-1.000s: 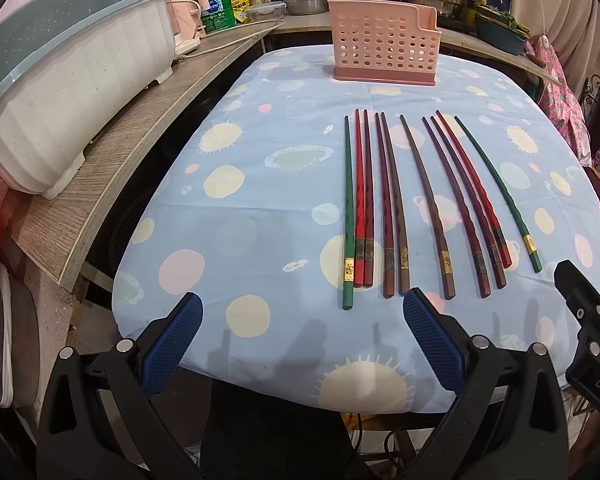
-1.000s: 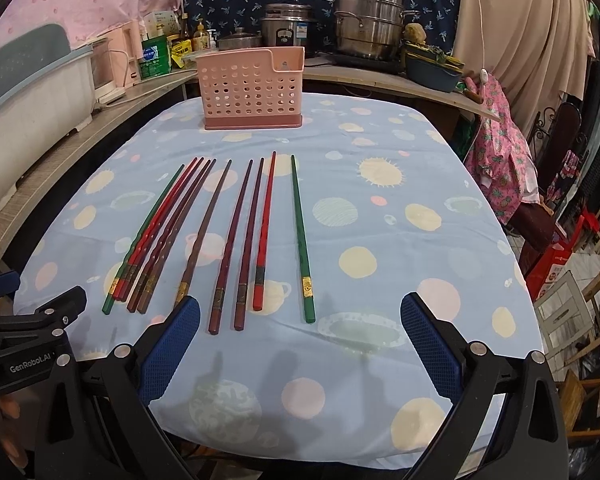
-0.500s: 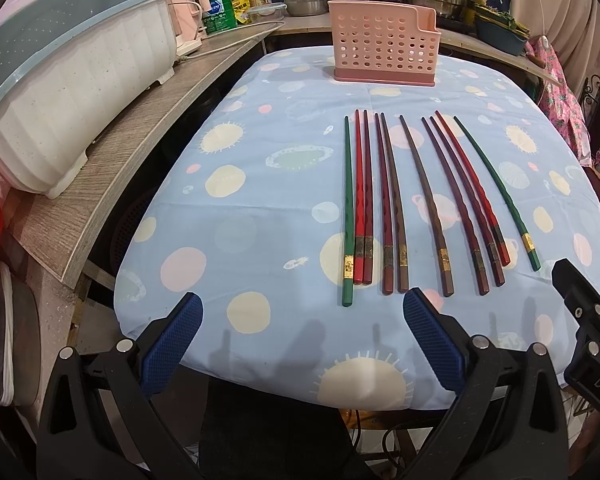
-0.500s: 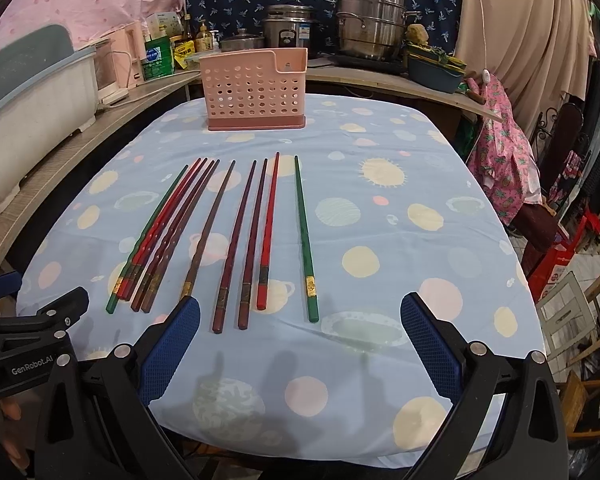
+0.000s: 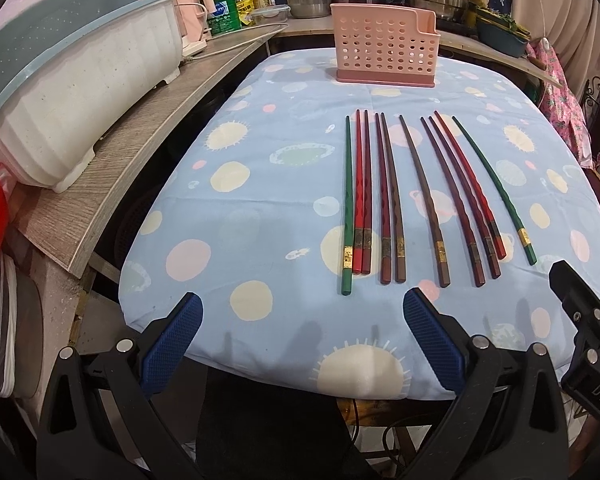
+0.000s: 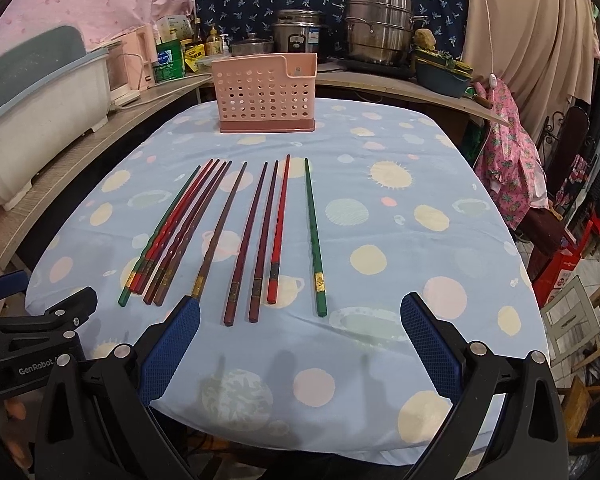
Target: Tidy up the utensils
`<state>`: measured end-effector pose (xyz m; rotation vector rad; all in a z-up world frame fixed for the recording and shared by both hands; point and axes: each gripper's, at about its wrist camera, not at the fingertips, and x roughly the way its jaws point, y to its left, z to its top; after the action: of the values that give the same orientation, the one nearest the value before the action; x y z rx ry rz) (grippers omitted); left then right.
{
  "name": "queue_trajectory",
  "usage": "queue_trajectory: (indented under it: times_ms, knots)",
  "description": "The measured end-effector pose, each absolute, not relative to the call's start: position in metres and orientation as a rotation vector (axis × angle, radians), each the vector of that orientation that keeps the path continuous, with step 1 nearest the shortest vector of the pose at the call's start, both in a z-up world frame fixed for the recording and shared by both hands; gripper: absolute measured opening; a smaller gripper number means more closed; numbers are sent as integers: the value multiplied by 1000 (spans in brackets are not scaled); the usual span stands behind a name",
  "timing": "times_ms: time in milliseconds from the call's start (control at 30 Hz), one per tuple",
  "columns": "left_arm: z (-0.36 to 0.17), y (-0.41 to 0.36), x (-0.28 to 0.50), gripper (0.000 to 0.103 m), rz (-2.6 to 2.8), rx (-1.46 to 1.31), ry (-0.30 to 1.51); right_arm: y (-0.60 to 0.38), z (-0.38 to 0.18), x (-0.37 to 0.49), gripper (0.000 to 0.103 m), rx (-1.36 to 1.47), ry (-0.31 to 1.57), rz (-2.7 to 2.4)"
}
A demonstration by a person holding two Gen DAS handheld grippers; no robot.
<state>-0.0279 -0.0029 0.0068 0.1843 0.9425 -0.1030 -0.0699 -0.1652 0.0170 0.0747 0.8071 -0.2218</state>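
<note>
Several chopsticks, green, red and brown, lie side by side on the blue spotted tablecloth (image 5: 260, 208), thick ends towards me. The leftmost one is green (image 5: 347, 216) and the rightmost one is green (image 6: 314, 240). A pink perforated utensil holder (image 5: 384, 54) stands upright at the far edge, also in the right wrist view (image 6: 266, 94). My left gripper (image 5: 302, 320) is open and empty, just short of the left chopsticks' near ends. My right gripper (image 6: 300, 320) is open and empty, at the near ends of the right chopsticks.
A white and teal dish rack (image 5: 72, 80) sits on the wooden counter (image 5: 112, 160) to the left. Pots and a steamer (image 6: 378, 32) and bottles stand on the counter behind the table. A chair with pink cloth (image 6: 508, 152) stands on the right.
Both grippers have moved slightly forward towards the chopsticks. The chopsticks and holder have not moved.
</note>
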Motion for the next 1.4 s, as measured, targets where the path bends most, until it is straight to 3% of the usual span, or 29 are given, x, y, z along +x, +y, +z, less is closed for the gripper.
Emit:
queue_trajectory:
  times_ms: [1400]
  knots:
    - [4,1,-27,96,-122,193,948,-158,18,-76,96,79,815,-231]
